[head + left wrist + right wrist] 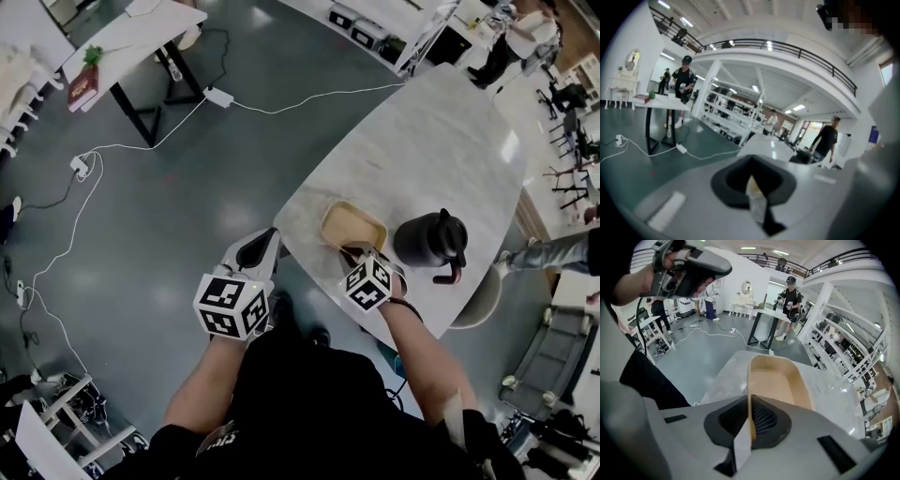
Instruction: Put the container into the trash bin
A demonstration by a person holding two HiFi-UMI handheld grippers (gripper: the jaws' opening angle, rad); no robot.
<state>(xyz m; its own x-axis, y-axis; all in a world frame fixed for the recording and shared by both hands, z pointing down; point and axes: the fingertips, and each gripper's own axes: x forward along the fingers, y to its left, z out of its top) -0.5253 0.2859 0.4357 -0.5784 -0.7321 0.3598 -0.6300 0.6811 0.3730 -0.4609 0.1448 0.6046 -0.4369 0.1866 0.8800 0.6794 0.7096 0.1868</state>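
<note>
Two tongs | right tongs (750, 420) clamp near rim of container (356, 223) | container open-side up on tabletop (450, 141), long axis pointing away from them | left tongs (753, 187) closed, empty

The pale marbled surface (441, 141) fills the frame's centre right; a tan container (354, 225) and a black jug (429, 240) sit side by side near its lower edge.

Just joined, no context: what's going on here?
A person works with a gripper in each hand at a marble table. The right gripper is shut on the near rim of the tan container, which sits on the table beside a black jug. The left gripper is shut and empty, off the table's edge above the floor.
</note>
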